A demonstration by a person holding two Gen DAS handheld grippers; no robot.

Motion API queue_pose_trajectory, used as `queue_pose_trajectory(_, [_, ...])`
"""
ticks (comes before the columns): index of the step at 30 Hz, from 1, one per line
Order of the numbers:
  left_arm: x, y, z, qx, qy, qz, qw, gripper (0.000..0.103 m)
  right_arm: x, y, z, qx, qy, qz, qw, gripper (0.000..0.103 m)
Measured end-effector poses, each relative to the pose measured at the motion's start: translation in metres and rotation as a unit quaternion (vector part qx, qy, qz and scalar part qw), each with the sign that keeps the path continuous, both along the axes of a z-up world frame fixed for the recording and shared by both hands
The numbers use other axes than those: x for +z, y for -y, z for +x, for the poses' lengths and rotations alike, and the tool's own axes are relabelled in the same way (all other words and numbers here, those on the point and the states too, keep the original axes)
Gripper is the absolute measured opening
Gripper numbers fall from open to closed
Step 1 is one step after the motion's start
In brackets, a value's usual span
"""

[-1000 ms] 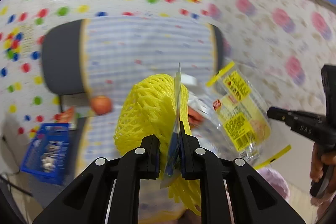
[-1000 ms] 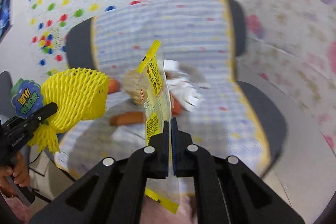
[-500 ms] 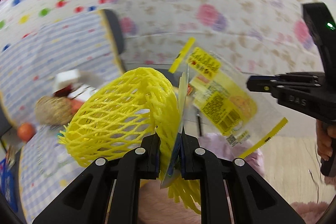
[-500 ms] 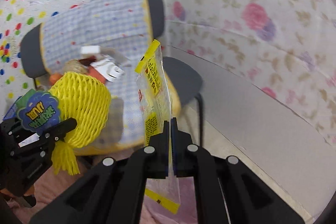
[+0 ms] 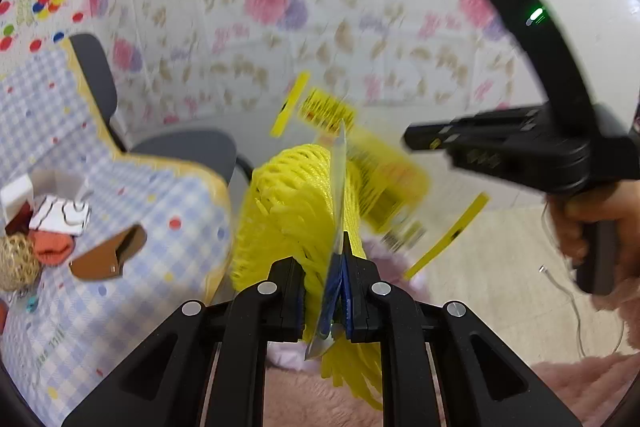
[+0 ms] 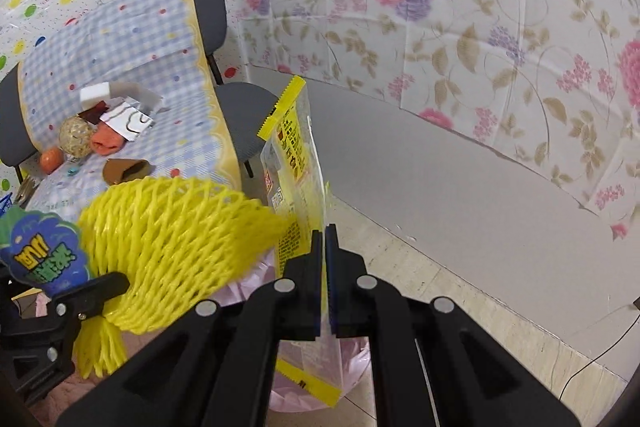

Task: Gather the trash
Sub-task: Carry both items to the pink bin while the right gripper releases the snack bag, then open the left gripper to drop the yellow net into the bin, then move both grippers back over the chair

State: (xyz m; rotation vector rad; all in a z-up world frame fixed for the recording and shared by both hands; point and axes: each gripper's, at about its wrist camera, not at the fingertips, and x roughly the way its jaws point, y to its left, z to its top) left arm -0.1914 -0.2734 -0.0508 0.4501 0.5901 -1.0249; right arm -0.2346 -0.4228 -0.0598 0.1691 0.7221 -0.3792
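Left tool [image 5: 340,291] pinching yellow foam net [image 6: 176,239], right tool [image 6: 323,267] pinching upright yellow wrapper [image 6: 296,163], both directly above pink trash bag [image 6: 352,367] near floor.

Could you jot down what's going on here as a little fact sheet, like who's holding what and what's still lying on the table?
left gripper: shut on yellow foam fruit net and its blue label
right gripper: shut on yellow snack wrapper
below both: pink bag, partly hidden
table: checked cloth, still holding a brown cardboard piece, a netted ball and an orange fruit
chairs: grey chair beside the table
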Motion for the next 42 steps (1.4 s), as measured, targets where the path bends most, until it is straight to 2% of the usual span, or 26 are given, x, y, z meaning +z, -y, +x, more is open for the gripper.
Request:
queue_pose_trajectory(4, [-0.027, 0.006, 0.023, 0.027, -0.049, 0.034, 0.9979, 0.014, -0.019, 0.004, 0.009, -0.002, -0.028, 0.007, 1.0, 0.003])
queue_pose_trajectory(12, [-0.053, 0.021, 0.034, 0.031, -0.061, 0.071, 0.9951, 0.015, -0.06, 0.011, 0.022, -0.021, -0.084, 0.013, 0.996, 0.003])
queue_pose_trajectory(15, [-0.062, 0.027, 0.039, 0.035, -0.065, 0.082, 0.9939, 0.019, -0.074, 0.011, 0.029, -0.023, -0.099, 0.023, 0.995, 0.003])
queue_pose_trajectory(18, [-0.07, 0.031, 0.046, 0.046, -0.072, 0.091, 0.9922, 0.04, -0.082, 0.01, 0.036, -0.017, -0.103, 0.036, 0.994, 0.004])
queue_pose_trajectory(20, [-0.069, 0.029, 0.051, 0.053, -0.078, 0.086, 0.9919, 0.058, -0.084, 0.008, 0.038, -0.014, -0.102, 0.038, 0.994, 0.01])
queue_pose_trajectory(22, [-0.068, 0.024, 0.056, 0.062, -0.087, 0.076, 0.9914, 0.064, -0.081, 0.007, 0.04, -0.01, -0.096, 0.04, 0.995, 0.022])
queue_pose_trajectory(23, [-0.067, 0.021, 0.058, 0.065, -0.09, 0.073, 0.9911, 0.067, -0.079, 0.006, 0.04, -0.009, -0.093, 0.037, 0.995, 0.023])
queue_pose_trajectory(28, [-0.06, 0.003, 0.068, 0.092, -0.103, 0.053, 0.989, 0.071, -0.067, 0.005, 0.042, -0.009, -0.079, 0.034, 0.996, 0.023])
queue_pose_trajectory(30, [-0.057, -0.004, 0.069, 0.093, -0.111, 0.04, 0.9887, 0.077, -0.062, 0.003, 0.043, -0.007, -0.076, 0.031, 0.997, 0.023])
queue_pose_trajectory(33, [-0.054, -0.006, 0.067, 0.083, -0.119, 0.031, 0.9889, 0.079, -0.056, 0.001, 0.046, -0.003, -0.071, 0.031, 0.997, 0.023])
queue_pose_trajectory(37, [-0.044, -0.006, 0.059, 0.072, -0.101, 0.022, 0.992, 0.079, -0.044, 0.001, 0.042, -0.011, -0.055, 0.024, 0.998, 0.025])
queue_pose_trajectory(40, [-0.035, -0.013, 0.06, 0.082, -0.092, 0.011, 0.9923, 0.079, -0.038, 0.001, 0.04, -0.014, -0.048, 0.018, 0.999, 0.031])
queue_pose_trajectory(42, [-0.03, -0.021, 0.063, 0.096, -0.087, 0.004, 0.9916, 0.079, -0.035, 0.001, 0.04, -0.012, -0.043, 0.019, 0.999, 0.031])
